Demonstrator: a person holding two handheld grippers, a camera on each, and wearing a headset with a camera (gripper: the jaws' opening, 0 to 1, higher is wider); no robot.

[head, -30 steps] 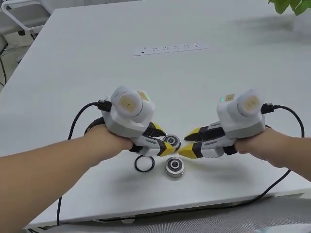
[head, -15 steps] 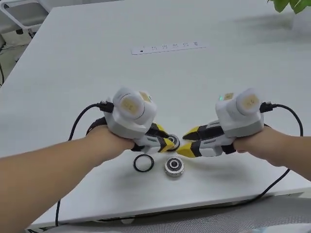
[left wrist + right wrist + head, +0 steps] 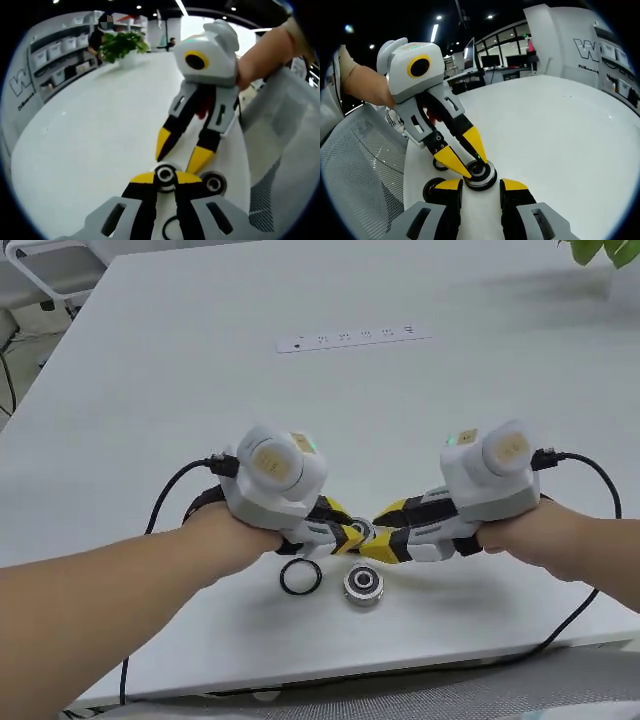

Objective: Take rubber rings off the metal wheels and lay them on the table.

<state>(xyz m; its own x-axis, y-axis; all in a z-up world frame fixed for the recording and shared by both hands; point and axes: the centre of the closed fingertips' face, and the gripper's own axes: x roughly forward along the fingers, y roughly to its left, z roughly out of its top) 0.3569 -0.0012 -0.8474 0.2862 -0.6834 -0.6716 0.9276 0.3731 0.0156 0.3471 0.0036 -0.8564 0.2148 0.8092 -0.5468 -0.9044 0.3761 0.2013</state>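
Your left gripper (image 3: 343, 533) has its fingers clamped on one metal wheel (image 3: 165, 174) and holds it just above the bench (image 3: 450, 370), near the middle of the near edge. Below and slightly left of it, one rubber ring (image 3: 300, 577) lies flat and free on the bench, so at least one removal looks done.

I cannot tell for sure whether the held wheel carries its ring. Your right gripper view shows a dark band round its edge, so it probably does.

The second wheel (image 3: 362, 583) rests on the bench just right of the loose ring, close to it but apart. It shows a dark outer band in your left gripper view, so I judge that its ring is on too.

Your right gripper (image 3: 181, 151) has its fingers apart, with the tips right at the held wheel and closed on nothing. By my reading you are at the start of the second pull, with that ring and perhaps one more left.
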